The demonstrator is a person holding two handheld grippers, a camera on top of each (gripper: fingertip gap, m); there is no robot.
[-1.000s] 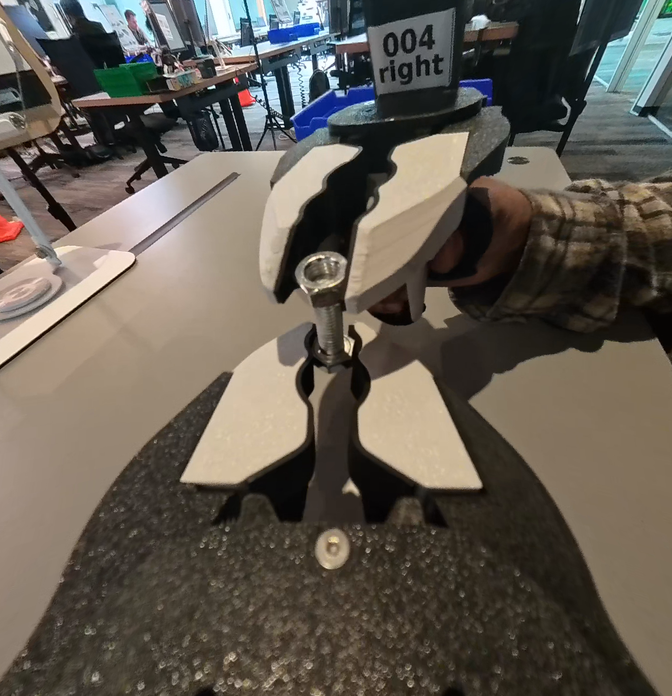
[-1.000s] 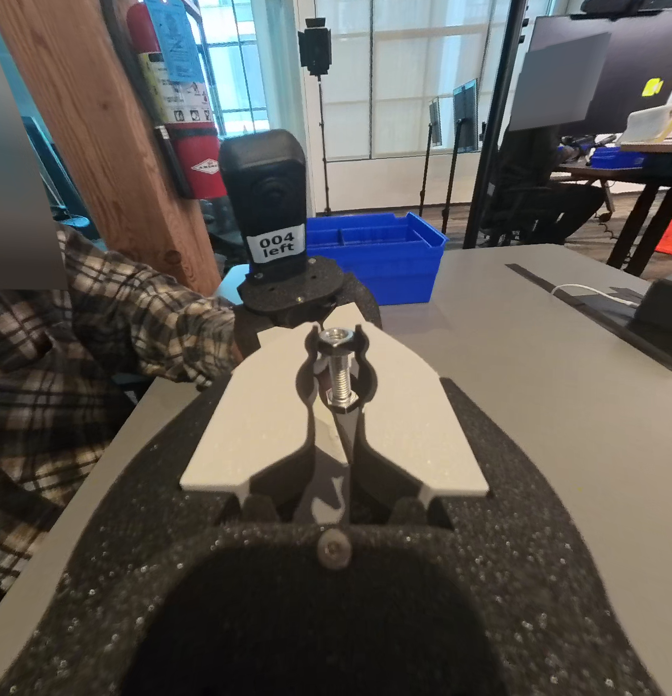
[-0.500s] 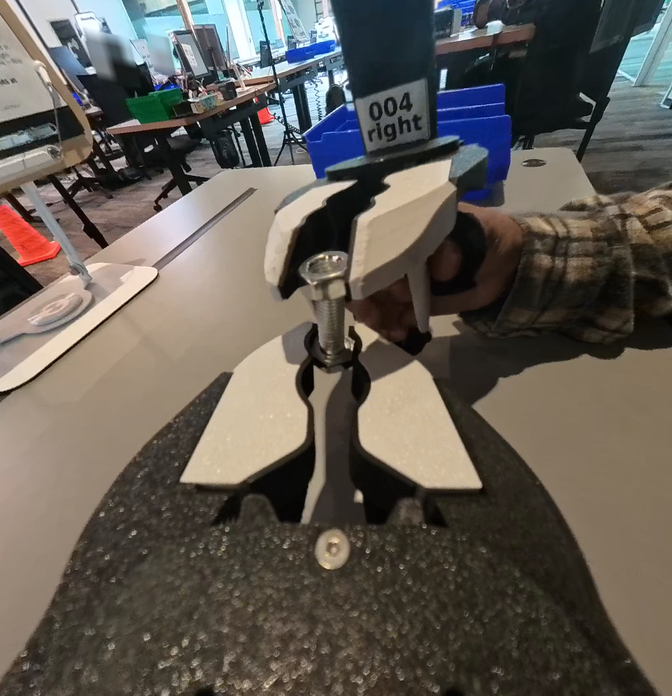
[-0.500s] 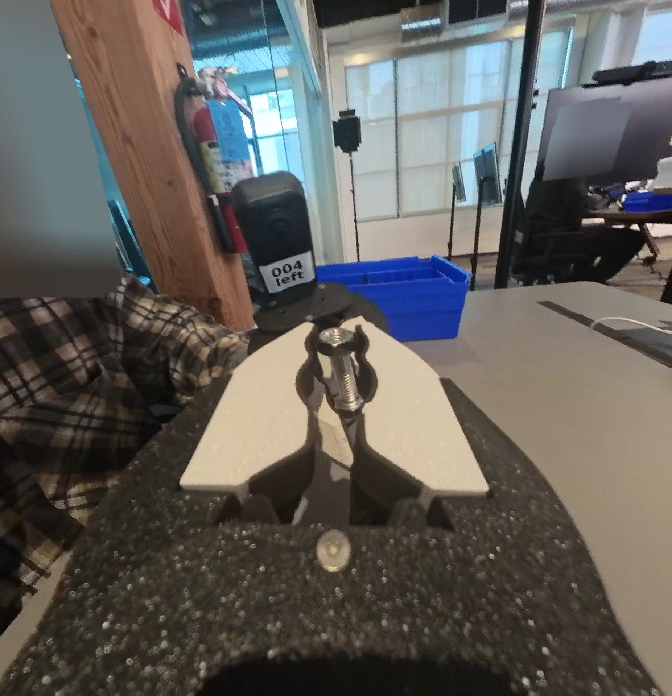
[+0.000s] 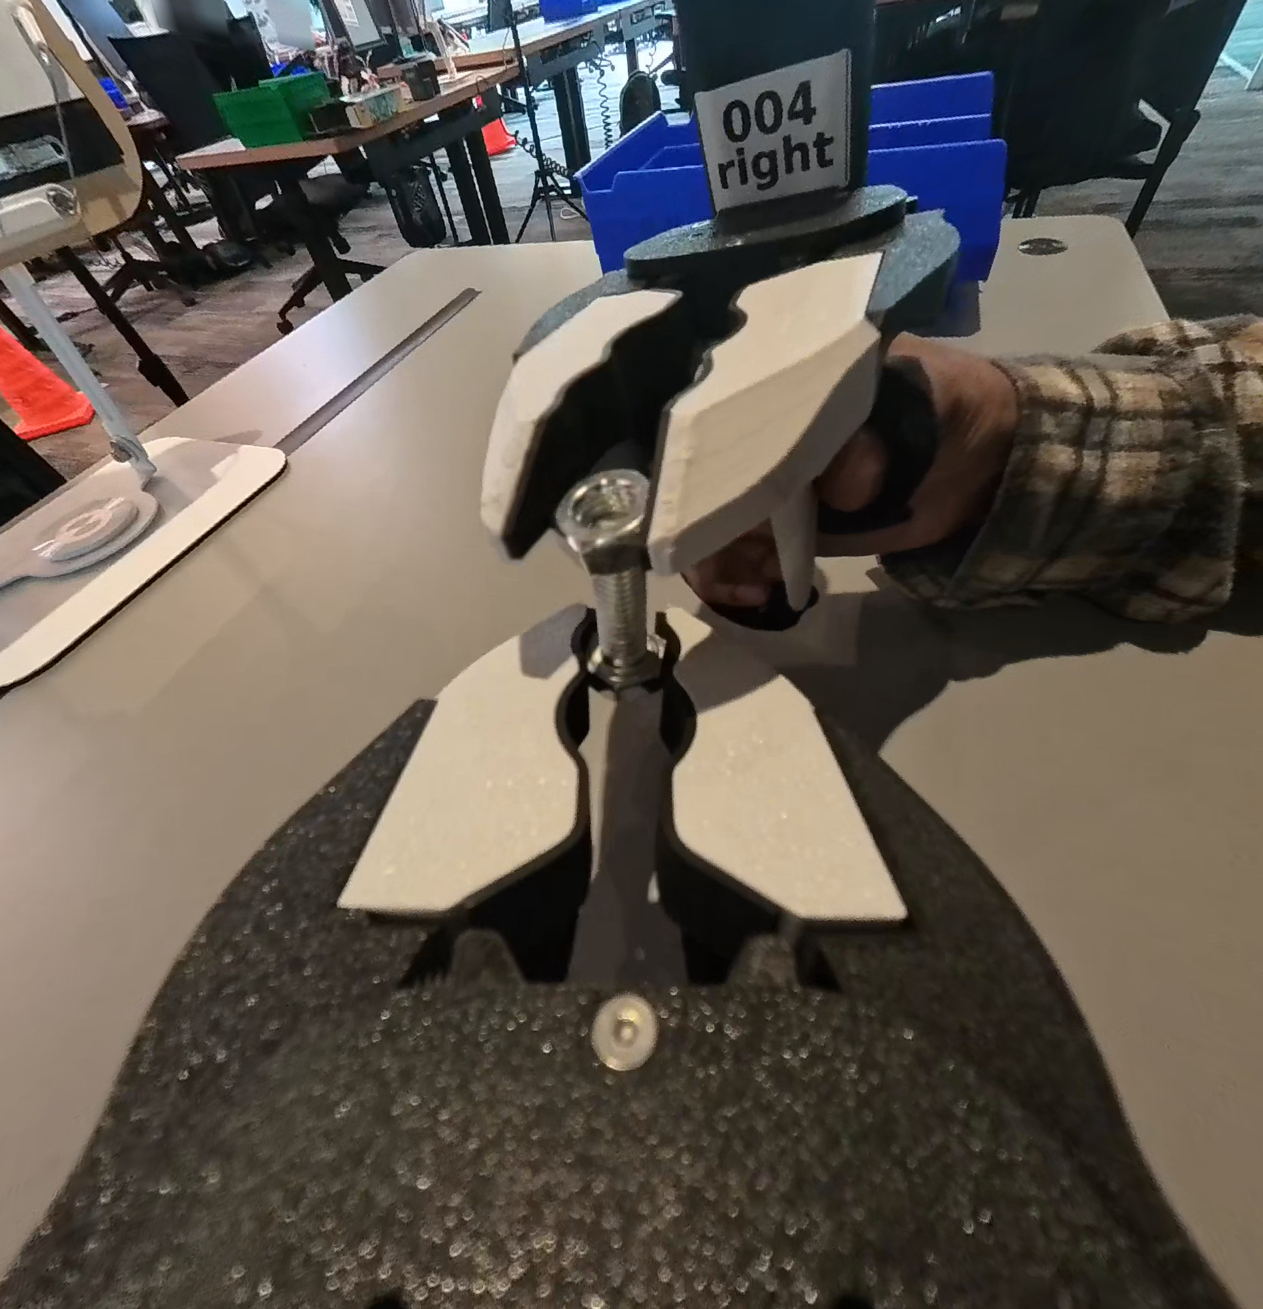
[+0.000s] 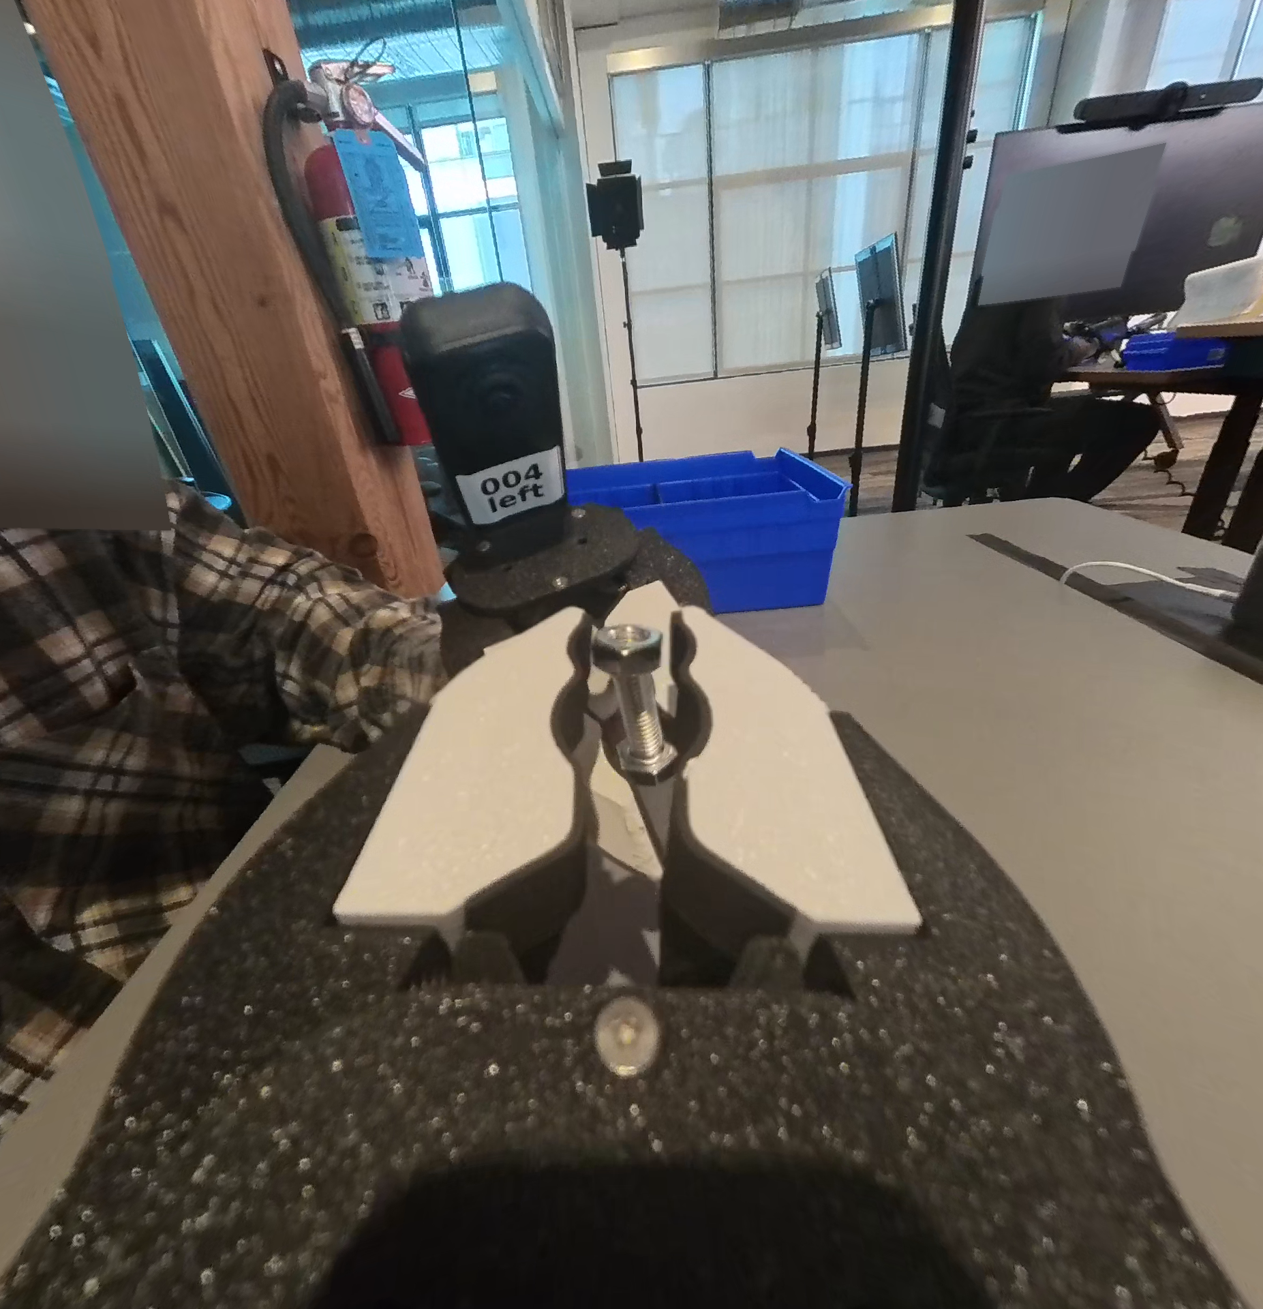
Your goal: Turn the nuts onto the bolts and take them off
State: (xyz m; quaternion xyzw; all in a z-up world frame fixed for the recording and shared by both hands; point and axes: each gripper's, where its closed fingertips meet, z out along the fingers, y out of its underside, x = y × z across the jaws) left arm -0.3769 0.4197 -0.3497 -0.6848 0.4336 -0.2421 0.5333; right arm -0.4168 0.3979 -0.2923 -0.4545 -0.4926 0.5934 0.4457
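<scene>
A steel bolt [image 5: 616, 602] stands between my two grippers above the grey table [image 5: 260, 744]. My left gripper [image 5: 625, 641] is shut on the bolt's hex head [image 5: 625, 666] in its tip notch. My right gripper [image 5: 600, 528] comes from the far side and is shut on the nut [image 5: 600, 506] at the bolt's other end. In the right wrist view the nut [image 6: 646, 761] sits between my right gripper's fingers [image 6: 487, 772] with the threaded shaft [image 6: 635, 701] running away to the head [image 6: 625, 643]. Most of the thread is bare.
A hand in a plaid sleeve [image 5: 1110, 460] holds the right gripper. A blue bin [image 6: 741, 538] stands at the table's far edge. A white stand base [image 5: 154, 510] lies at the left. A white cable [image 6: 1145, 574] and a dark object lie at the right.
The right gripper has tilted upward around the bolt, so its view shows more of the room above the table. Both grippers keep their hold. The bare thread looks about the same length.
</scene>
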